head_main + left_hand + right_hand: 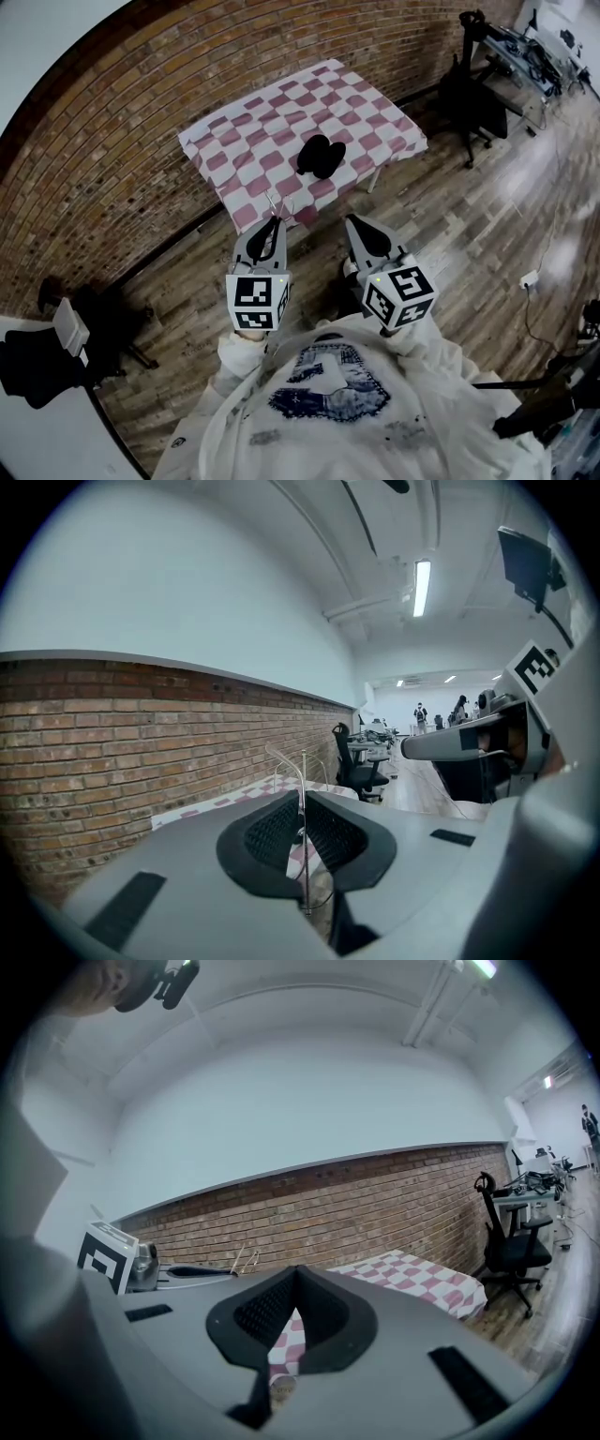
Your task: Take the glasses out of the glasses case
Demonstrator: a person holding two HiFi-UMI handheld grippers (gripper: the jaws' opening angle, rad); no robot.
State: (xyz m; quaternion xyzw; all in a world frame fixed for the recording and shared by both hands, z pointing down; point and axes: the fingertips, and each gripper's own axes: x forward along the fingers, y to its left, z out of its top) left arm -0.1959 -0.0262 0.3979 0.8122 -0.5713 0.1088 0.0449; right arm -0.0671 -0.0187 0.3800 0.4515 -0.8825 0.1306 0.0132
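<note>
A black glasses case (321,156) lies open on the table with the pink-and-white checked cloth (246,124), well ahead of both grippers. My left gripper (275,219) is held off the table's near edge, shut on a pair of thin clear-rimmed glasses (280,203). In the left gripper view the glasses' wire frame (302,778) stands upright, pinched between the closed pads. My right gripper (353,223) hovers beside it, shut with nothing in it. In the right gripper view its jaws (295,1275) meet, and the glasses (246,1258) show at the left gripper's tip.
A brick wall (112,141) runs behind the table. A black office chair (473,98) and a desk with equipment (530,52) stand to the right. Another dark chair (56,352) is at the lower left. A socket and cable (530,278) lie on the wooden floor.
</note>
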